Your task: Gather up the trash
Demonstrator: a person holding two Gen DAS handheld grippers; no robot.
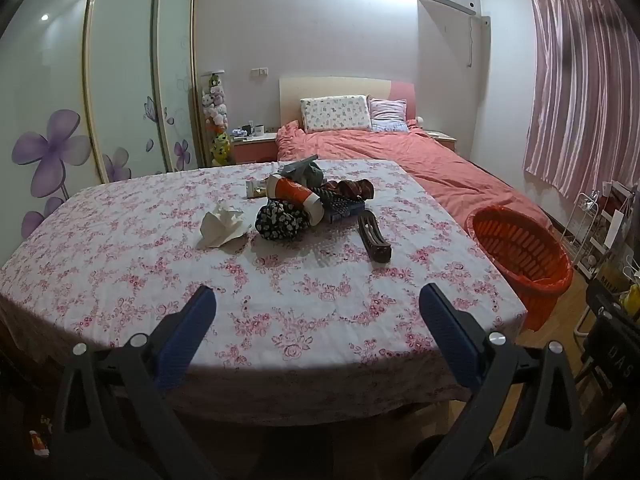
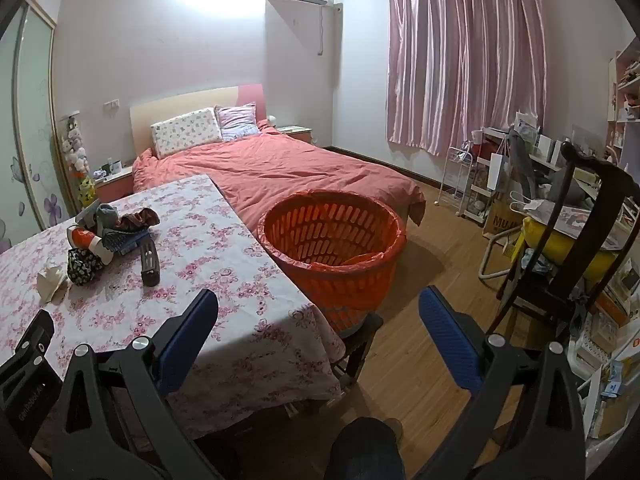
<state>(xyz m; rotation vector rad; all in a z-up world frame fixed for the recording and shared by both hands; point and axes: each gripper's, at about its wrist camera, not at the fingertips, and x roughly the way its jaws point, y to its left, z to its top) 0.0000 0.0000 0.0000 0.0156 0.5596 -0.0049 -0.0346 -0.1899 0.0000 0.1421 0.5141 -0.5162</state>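
Note:
A crumpled white tissue (image 1: 222, 228) lies on the floral-clothed table (image 1: 280, 312), left of a pile: an orange-and-white paper cup (image 1: 295, 197), a dark floral pouch (image 1: 280, 220), a snack wrapper (image 1: 256, 189), grey and brown cloth items and a dark brown comb-like tray (image 1: 374, 237). The pile also shows in the right wrist view (image 2: 108, 240), with the tissue (image 2: 51, 280). An orange lined basket (image 2: 334, 256) stands right of the table; it also shows in the left wrist view (image 1: 520, 260). My left gripper (image 1: 318, 304) is open and empty above the table's near edge. My right gripper (image 2: 318, 308) is open and empty by the table's right corner.
A bed with a pink duvet (image 2: 280, 168) lies behind the table and basket. A dark wooden chair (image 2: 560, 264), a white rack (image 2: 460, 176) and cluttered shelves stand at the right. Wood floor (image 2: 420, 320) lies between basket and chair. A wardrobe (image 1: 100, 100) stands at the left.

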